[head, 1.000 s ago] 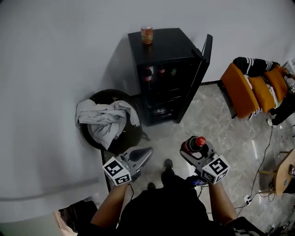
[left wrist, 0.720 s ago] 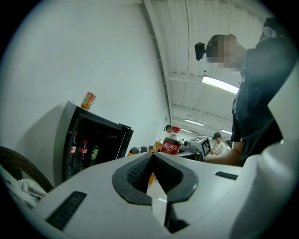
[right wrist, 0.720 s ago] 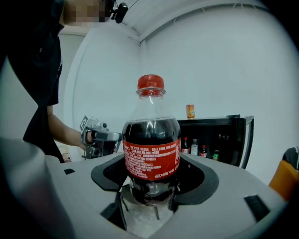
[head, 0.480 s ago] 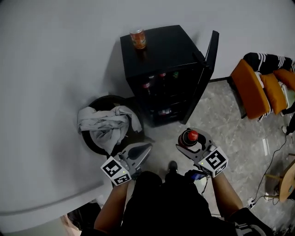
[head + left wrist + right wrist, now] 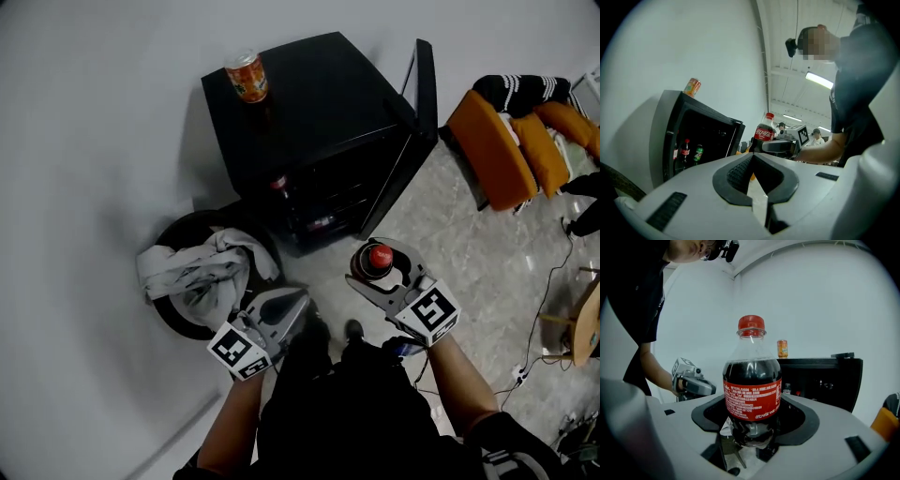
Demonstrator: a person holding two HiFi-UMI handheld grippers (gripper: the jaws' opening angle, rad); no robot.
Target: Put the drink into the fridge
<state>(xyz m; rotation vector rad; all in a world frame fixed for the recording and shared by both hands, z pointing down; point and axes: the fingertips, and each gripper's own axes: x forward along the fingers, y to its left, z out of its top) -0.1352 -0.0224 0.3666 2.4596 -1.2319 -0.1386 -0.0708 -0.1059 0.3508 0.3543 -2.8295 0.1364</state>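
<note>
Standing at twelve o'clock on marbled floor (image 5: 487,272), the fridge (image 5: 319,103) has its door (image 5: 424,89) open; right gripper (image 5: 375,267) clamps the cola bottle (image 5: 379,255), left gripper (image 5: 298,304) is closed.

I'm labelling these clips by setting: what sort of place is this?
Probably an office or lab corner, not a home kitchen: a black mini fridge stands open against a bare white wall, orange chairs sit beside loose cables on the stone floor, and strip lights run overhead.
</note>
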